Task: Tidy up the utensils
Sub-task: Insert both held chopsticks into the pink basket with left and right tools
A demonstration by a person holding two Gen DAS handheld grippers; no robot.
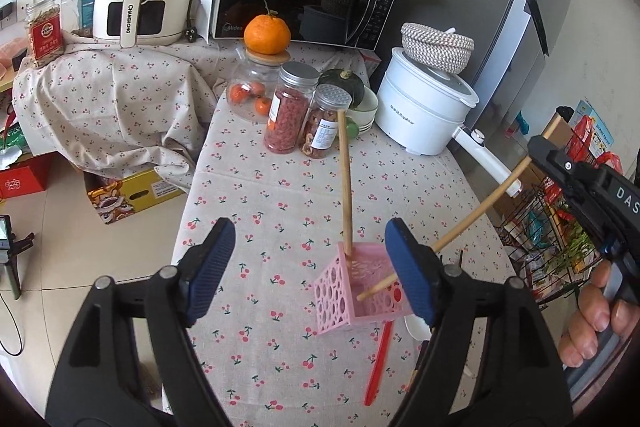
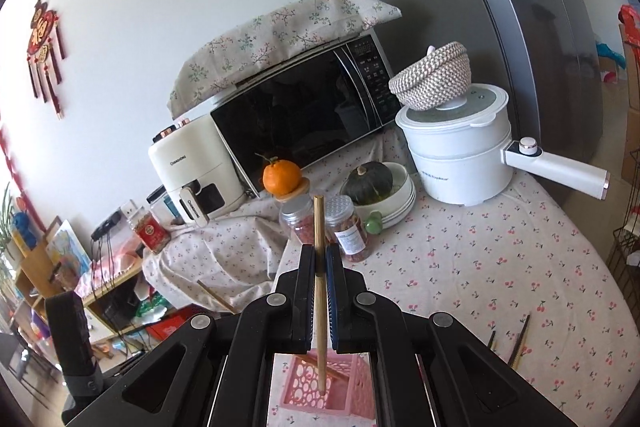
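Above pink basket (image 2: 320, 393), claw-held chopstick (image 2: 320, 287)

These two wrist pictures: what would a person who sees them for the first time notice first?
Most likely the pink basket near the front of the cherry-print table, with one wooden chopstick already standing in it. The right gripper is shut on a second chopstick whose tip hangs over the basket, while the left gripper is open and empty. Behind, an orange sits on a jar lid.
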